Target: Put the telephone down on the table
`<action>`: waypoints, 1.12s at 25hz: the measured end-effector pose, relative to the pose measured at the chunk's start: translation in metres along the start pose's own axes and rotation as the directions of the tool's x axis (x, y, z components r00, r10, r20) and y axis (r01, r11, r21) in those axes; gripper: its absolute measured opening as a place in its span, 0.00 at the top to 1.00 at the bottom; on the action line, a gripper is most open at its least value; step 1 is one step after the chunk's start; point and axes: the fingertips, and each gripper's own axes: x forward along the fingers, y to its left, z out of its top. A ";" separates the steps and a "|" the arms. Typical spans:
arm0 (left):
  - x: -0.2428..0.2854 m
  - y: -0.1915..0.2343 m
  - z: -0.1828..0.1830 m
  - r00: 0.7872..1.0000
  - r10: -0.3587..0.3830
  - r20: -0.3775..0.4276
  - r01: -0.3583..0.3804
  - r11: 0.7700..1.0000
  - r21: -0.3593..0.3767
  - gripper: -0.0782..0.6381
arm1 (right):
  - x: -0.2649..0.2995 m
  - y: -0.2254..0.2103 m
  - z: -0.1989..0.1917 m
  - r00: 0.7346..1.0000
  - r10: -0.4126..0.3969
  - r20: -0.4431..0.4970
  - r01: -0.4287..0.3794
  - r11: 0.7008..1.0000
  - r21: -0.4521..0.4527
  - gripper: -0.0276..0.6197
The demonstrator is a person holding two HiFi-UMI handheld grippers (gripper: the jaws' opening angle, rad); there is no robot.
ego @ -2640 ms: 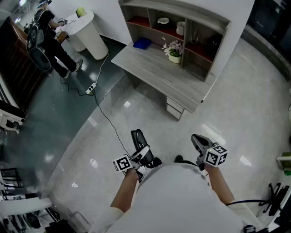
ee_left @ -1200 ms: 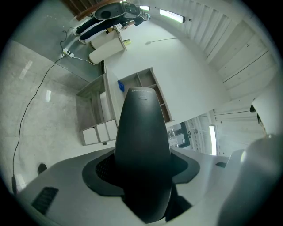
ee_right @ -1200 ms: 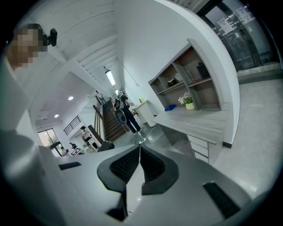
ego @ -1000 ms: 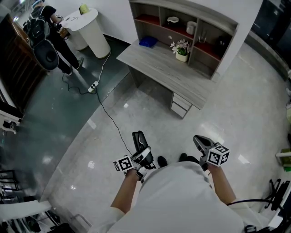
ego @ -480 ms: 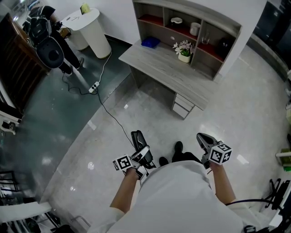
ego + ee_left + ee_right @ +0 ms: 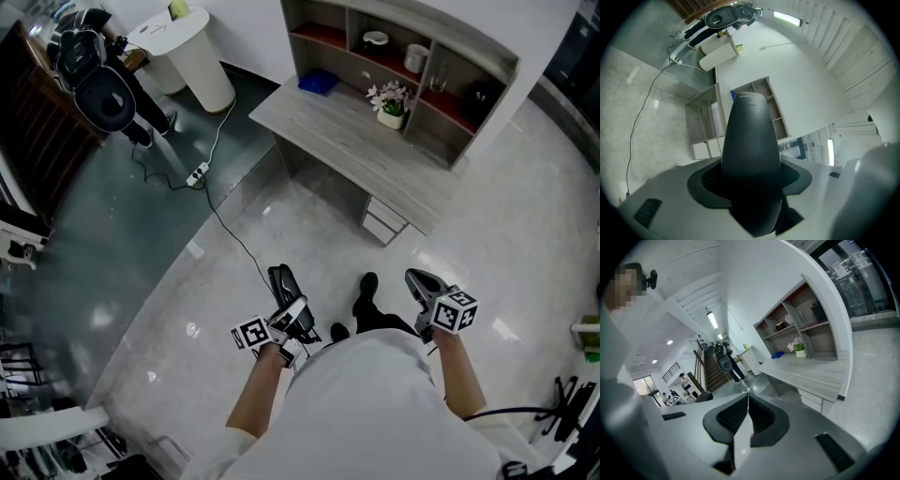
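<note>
The black telephone handset [image 6: 284,284] sticks forward out of my left gripper [image 6: 292,319], which is shut on it, low in the head view. In the left gripper view the handset [image 6: 750,140] fills the middle, with the jaws of that gripper [image 6: 750,180] closed against its lower part. My right gripper [image 6: 422,284] is held at the same height to the right, shut with nothing in it; its jaws [image 6: 748,401] meet in a thin line. The grey wooden table [image 6: 356,141] stands ahead across the pale floor, well apart from both grippers.
A shelf unit [image 6: 487,56] on the table holds a flower pot [image 6: 393,101], a blue item [image 6: 317,82] and cups. Drawers [image 6: 384,225] hang under the table. A cable with a power strip [image 6: 198,174] crosses the floor. A person [image 6: 103,84] stands by a white round stand [image 6: 192,52].
The table and shelves have drifted closer and to the right in the head view, and a shoe has stepped forward. Both grippers keep their pose, the handset still held in the left.
</note>
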 end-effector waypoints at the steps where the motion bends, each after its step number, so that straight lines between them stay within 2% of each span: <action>1: 0.006 -0.002 0.005 1.000 0.002 0.005 -0.002 1.000 0.001 0.48 | 0.006 -0.005 0.006 1.000 0.004 -0.003 -0.004 1.000 0.000 0.93; 7: 0.050 -0.017 0.037 0.999 -0.014 0.039 0.014 1.000 -0.010 0.48 | 0.043 -0.040 0.040 0.999 0.038 -0.015 -0.037 0.999 0.020 0.93; 9: 0.067 -0.024 0.048 0.999 -0.018 0.045 0.018 1.000 0.005 0.48 | 0.055 -0.051 0.054 0.999 0.050 -0.019 -0.050 0.998 0.025 0.93; 12: 0.091 -0.027 0.066 0.999 0.018 0.045 -0.020 0.999 0.049 0.48 | 0.071 -0.069 0.076 0.997 0.067 -0.025 -0.067 0.997 0.031 0.93; 14: 0.114 -0.035 0.077 0.999 -0.011 0.052 0.008 0.998 0.059 0.48 | 0.080 -0.082 0.090 0.996 0.082 -0.030 -0.081 0.996 0.040 0.93; 16: 0.137 -0.042 0.086 0.998 -0.032 0.061 0.029 0.999 0.036 0.48 | 0.086 -0.096 0.099 0.995 0.092 -0.041 -0.091 0.995 0.043 0.93; 18: 0.159 -0.047 0.093 0.996 -0.043 0.077 0.046 0.999 -0.029 0.48 | 0.091 -0.111 0.107 0.994 0.097 -0.059 -0.094 0.995 0.039 0.93; 23: 0.205 -0.059 0.106 0.997 -0.044 0.062 0.048 0.996 -0.069 0.48 | 0.089 -0.140 0.119 0.993 0.086 -0.077 -0.082 0.995 0.062 0.93; 28: 0.246 -0.062 0.117 0.998 -0.055 0.020 0.056 0.998 -0.018 0.48 | 0.088 -0.172 0.122 0.996 0.061 -0.072 -0.052 0.991 0.121 0.93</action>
